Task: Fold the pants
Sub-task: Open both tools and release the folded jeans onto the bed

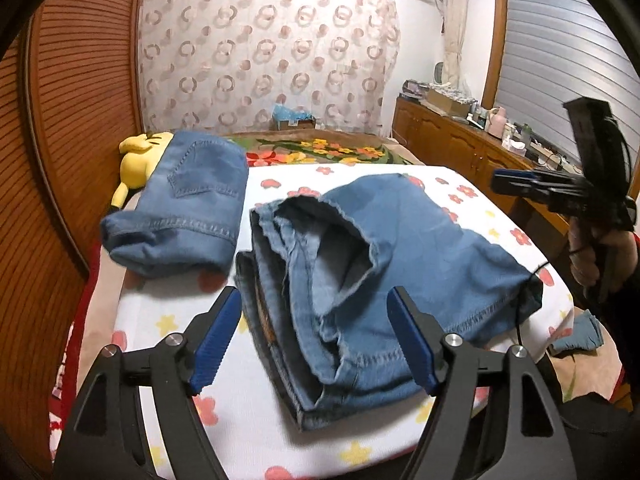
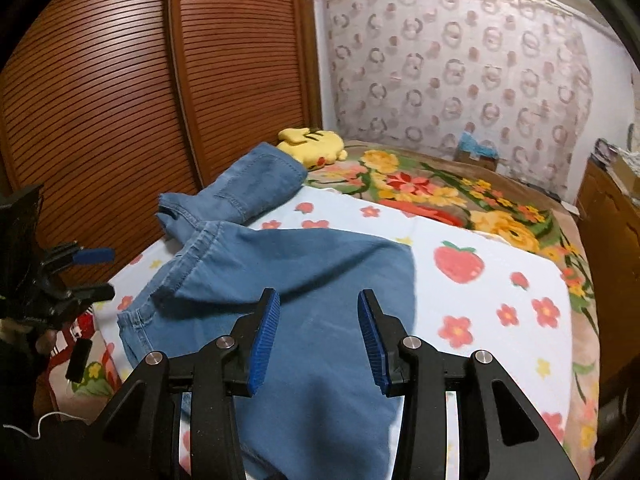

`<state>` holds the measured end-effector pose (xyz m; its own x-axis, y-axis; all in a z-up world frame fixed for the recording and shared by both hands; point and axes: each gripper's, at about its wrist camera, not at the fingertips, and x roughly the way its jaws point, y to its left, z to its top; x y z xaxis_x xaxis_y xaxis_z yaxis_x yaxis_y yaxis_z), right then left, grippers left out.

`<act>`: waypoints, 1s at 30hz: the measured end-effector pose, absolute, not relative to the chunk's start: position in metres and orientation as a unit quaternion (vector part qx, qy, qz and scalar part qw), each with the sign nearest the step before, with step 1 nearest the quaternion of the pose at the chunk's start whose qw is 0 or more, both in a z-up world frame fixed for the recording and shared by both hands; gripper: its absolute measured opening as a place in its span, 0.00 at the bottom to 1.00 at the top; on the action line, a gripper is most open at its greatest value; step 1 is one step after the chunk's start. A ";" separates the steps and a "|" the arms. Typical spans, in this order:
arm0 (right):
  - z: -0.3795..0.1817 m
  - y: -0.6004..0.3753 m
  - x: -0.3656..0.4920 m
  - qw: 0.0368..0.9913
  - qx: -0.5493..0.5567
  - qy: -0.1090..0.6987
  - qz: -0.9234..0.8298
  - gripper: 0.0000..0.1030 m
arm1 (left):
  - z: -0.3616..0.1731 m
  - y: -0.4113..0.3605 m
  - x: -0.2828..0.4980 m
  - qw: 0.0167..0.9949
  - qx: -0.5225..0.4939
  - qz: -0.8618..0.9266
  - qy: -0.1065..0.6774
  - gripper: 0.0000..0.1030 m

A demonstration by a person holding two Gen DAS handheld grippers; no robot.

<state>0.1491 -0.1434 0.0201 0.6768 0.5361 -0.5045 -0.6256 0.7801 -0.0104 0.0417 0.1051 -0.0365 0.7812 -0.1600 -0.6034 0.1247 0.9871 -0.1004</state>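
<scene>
Pants [image 1: 380, 280]: they lie folded into a thick bundle on the bed, on a white flowered sheet [image 2: 500, 288], directly ahead of both grippers. The left gripper [image 1: 316, 340] has its jaws spread wide, one on either side of the bundle's near end; the pads do not press on the denim, so nothing is gripped. The right gripper [image 2: 318, 336] has its jaws partly apart above the smooth upper layer, also holding nothing. In the left view it appears at the right edge, held in a hand [image 1: 600, 256] off the bed's side.

Outward from the jaws: the hem openings sit on top of the bundle, frayed edges showing, with stacked layers visible along the near left side. A second pair [image 1: 188, 216] lies already folded at the far left (a back pocket faces up), touching a yellow plush [image 1: 140, 152] by the slatted wooden door [image 2: 120, 80]. Beyond the sheet is a floral blanket [image 2: 440, 188].

Progress, as a judgement: the main folds appear done and both grippers have let go. Remaining work is likely minor: flatten the loose top layer and square the edges, or move the bundle beside the second pair.
</scene>
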 end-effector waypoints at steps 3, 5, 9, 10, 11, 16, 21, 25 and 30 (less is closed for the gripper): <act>0.030 -0.153 0.137 0.919 -0.092 0.232 0.305 0.41 | -0.034 0.099 0.049 0.944 -0.027 -0.081 0.319 0.74; 0.039 -0.160 0.127 0.924 -0.096 0.223 0.296 0.41 | -0.031 0.094 0.055 0.945 -0.027 -0.084 0.316 0.74; 0.047 -0.178 0.107 0.932 -0.106 0.209 0.277 0.41 | -0.027 0.085 0.066 0.946 -0.021 -0.088 0.312 0.74; 0.048 -0.182 0.103 0.933 -0.107 0.207 0.273 0.41 | -0.026 0.083 0.070 0.946 -0.021 -0.089 0.311 0.74; 0.047 -0.184 0.099 0.934 -0.107 0.206 0.271 0.41 | -0.025 0.082 0.074 0.946 -0.022 -0.090 0.311 0.74; 0.022 -0.179 0.098 0.928 -0.114 0.230 0.269 0.42 | -0.030 0.081 0.093 0.943 -0.028 -0.088 0.319 0.74; -0.009 -0.167 0.110 0.918 -0.094 0.257 0.288 0.42 | -0.040 0.084 0.114 0.937 -0.038 -0.083 0.338 0.66; -0.030 -0.152 0.125 0.910 -0.081 0.275 0.299 0.42 | -0.045 0.084 0.128 0.933 -0.033 -0.076 0.351 0.61; -0.046 -0.141 0.139 0.901 -0.078 0.300 0.303 0.43 | -0.051 0.079 0.138 0.929 -0.022 -0.078 0.362 0.51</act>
<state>0.1389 -0.1409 -0.0457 0.6363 0.5005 -0.5870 -0.5934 0.8038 0.0420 0.1382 0.0790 -0.0514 0.7261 -0.1604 -0.6686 0.1290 0.9869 -0.0966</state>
